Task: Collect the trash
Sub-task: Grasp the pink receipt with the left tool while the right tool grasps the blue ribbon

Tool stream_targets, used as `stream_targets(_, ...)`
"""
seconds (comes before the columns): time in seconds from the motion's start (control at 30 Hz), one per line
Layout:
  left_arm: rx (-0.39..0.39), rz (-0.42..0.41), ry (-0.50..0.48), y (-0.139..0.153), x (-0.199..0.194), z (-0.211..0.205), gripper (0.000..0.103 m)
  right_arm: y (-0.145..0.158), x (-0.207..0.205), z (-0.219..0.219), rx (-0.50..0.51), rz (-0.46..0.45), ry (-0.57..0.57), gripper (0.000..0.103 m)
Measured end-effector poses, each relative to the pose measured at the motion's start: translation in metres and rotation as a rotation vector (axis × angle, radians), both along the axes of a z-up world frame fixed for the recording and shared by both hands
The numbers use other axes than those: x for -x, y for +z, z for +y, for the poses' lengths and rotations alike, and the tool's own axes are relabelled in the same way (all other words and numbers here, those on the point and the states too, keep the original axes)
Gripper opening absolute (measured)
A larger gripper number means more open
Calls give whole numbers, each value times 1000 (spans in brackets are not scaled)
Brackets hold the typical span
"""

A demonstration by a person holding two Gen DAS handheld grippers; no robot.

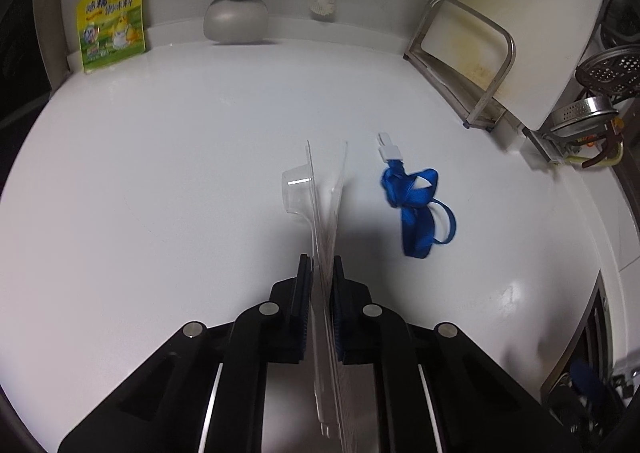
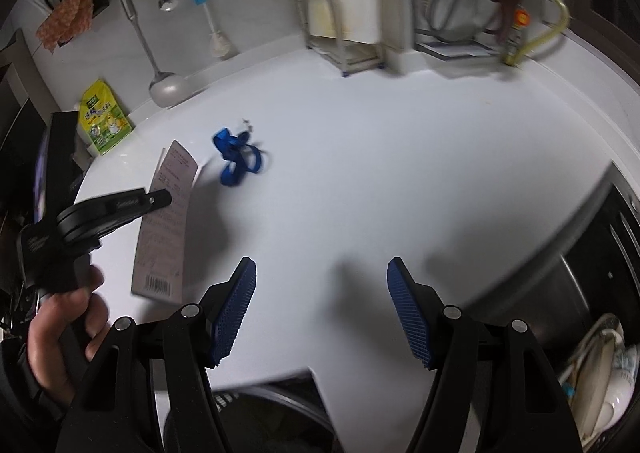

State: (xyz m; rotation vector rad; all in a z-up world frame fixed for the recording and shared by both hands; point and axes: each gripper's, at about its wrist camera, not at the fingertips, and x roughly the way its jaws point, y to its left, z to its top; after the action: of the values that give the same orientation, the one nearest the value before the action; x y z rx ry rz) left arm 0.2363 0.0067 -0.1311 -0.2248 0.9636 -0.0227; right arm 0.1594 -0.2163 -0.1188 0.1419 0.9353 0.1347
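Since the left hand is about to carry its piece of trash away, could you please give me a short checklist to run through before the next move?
1. Left gripper jaws shut on the clear blister pack: ok.
2. Pack lifted off the counter: ok in the right wrist view, where its card back hangs in the air.
3. Right gripper open and holding nothing: ok.
4. Blue lanyard still lying on the counter, not yet collected: not ok.
5. Bin position: cannot tell; a dark container sits below the counter edge.
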Motion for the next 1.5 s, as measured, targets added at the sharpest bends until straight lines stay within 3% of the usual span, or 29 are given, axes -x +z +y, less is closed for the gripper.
stream_targets(0.43, -170, -97, -65, 32, -6, 60, 10, -13, -103, 74, 9, -39, 81, 65)
stream_targets(0.93, -204, -105, -91, 34, -24, 92, 10, -45, -167, 110, 91, 14, 62, 65)
stream_targets(1.0, -205, -103, -91, 34, -25, 93, 10, -45, -169, 113, 97, 8, 67, 60)
stream_targets(1.07, -207, -101, -89, 33, -26, 94, 10, -46, -171, 118, 105, 15, 86, 39)
stream_targets(1.17, -209, -101, -89, 33, -25, 94, 10, -47, -170, 123, 106, 25, 120, 25)
stream_targets(1.27, -211, -103, -87, 35, -23, 94, 10, -45, -166, 130, 108, 25, 157, 18)
stream_targets(1.5, -212, -116, -77, 44, -8, 92, 10, -29, -144, 127, 47, -1, 160, 16)
